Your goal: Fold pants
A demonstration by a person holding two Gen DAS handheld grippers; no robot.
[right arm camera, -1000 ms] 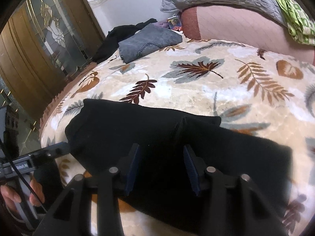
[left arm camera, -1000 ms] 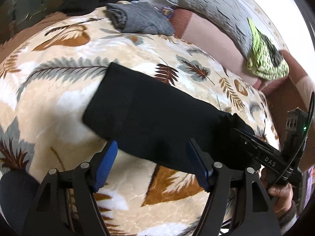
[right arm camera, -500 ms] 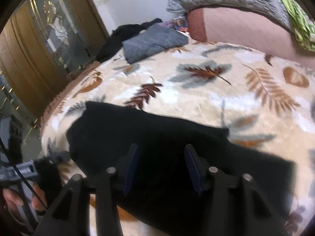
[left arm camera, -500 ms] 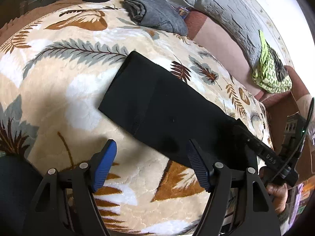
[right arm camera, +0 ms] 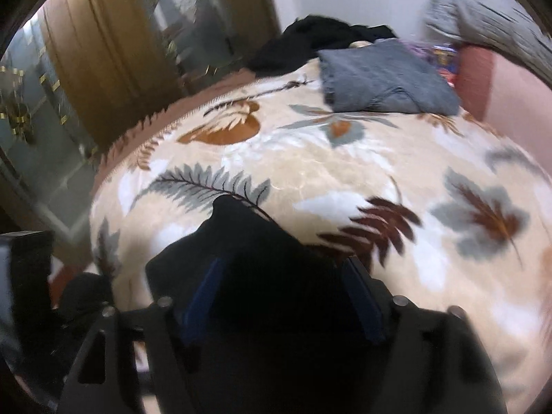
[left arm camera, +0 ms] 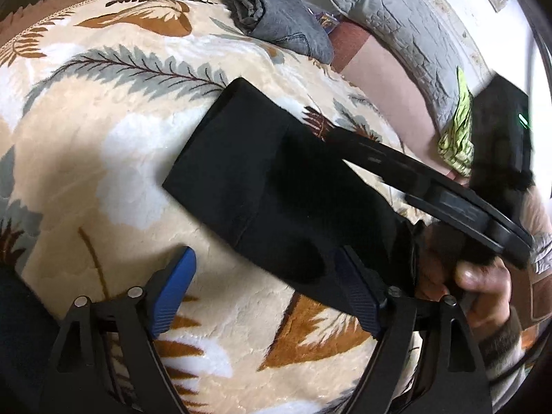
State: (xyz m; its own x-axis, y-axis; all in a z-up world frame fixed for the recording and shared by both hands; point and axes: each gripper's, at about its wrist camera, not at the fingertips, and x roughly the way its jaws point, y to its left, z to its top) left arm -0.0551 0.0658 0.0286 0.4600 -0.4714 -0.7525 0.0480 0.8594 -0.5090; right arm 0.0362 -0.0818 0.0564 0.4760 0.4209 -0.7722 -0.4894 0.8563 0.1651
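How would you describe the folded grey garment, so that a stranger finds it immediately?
Start from the leaf-patterned blanket covering the bed. At its far edge, beside the pink headboard, lies the grey folded garment. Unlike the black pants in the middle, it is grey and denim-like.

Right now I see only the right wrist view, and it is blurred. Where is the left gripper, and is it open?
Observer: The left gripper is open, at the near edge of the black pants. One finger is over the blanket, and the other is at the pants' edge.
Operator: How do the pants lie as a whole?
Observer: They lie as a flat folded rectangle on the blanket. The right gripper reaches over their right part.
Operator: Is anything beside the pillow?
Observer: Yes, a yellow-green cloth lies against the gray pillow.
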